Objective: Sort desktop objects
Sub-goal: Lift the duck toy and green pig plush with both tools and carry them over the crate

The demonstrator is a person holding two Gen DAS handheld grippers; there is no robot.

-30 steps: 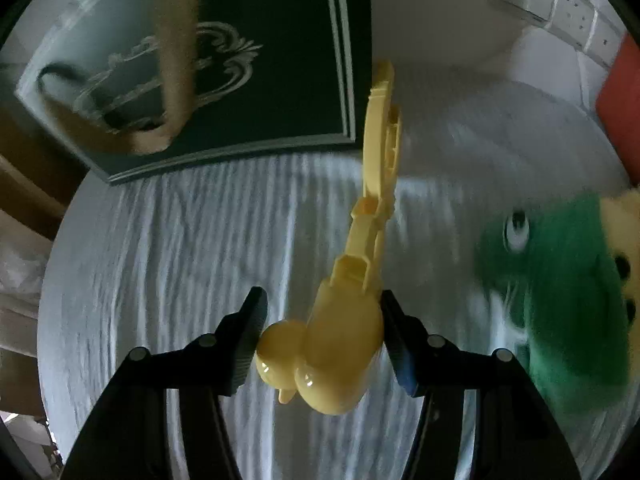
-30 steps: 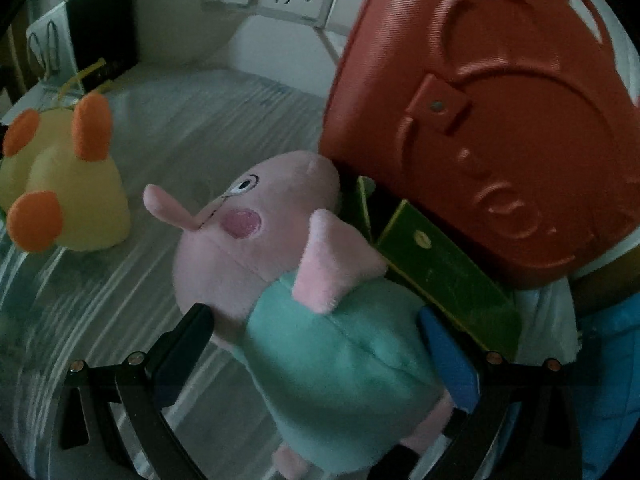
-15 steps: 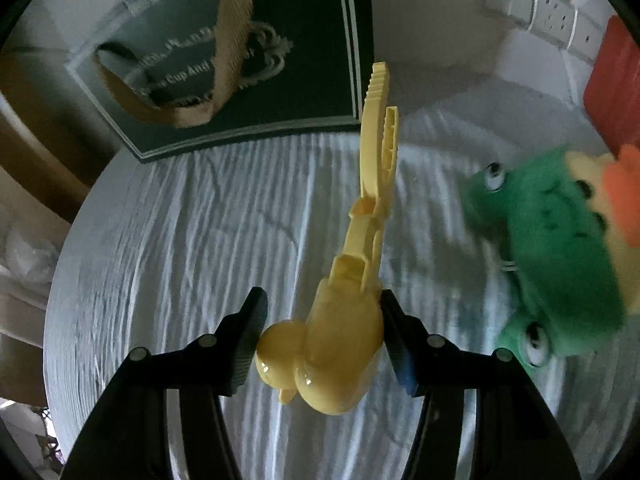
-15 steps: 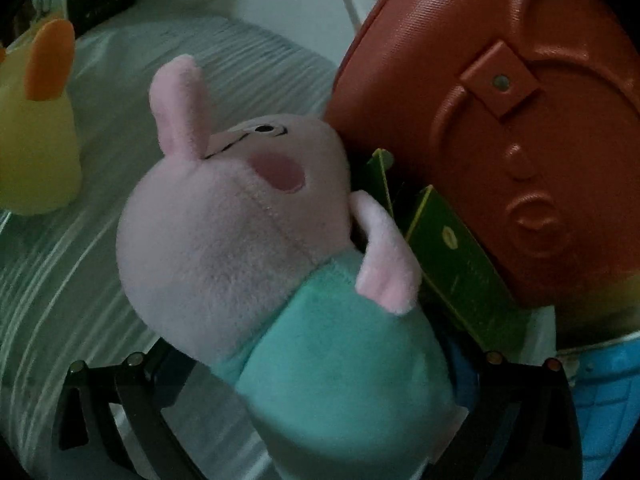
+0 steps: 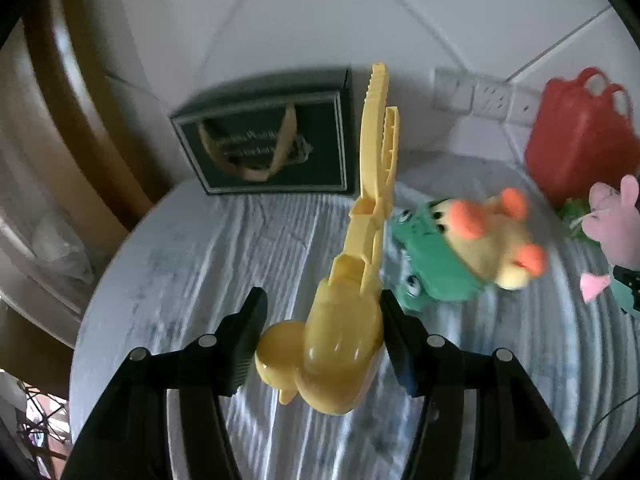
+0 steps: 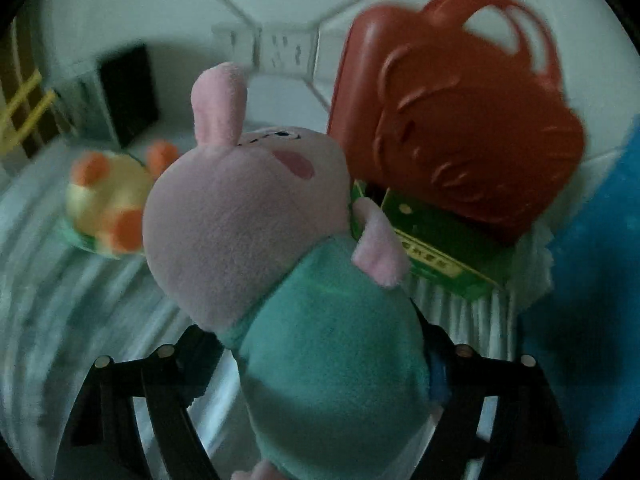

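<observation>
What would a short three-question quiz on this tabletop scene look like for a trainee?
1. True or false: the left gripper is shut on the yellow plastic duck-shaped clamp toy.
2. Which thing does the right gripper hold?
A. the red plastic carry case
B. the pink plush pig in a teal shirt
C. the green and yellow plush frog
3. Fill in: the dark green box with a tan ribbon handle stands at the table's far edge, against the ____.

Key: 1 true; 2 B; 3 wall.
</observation>
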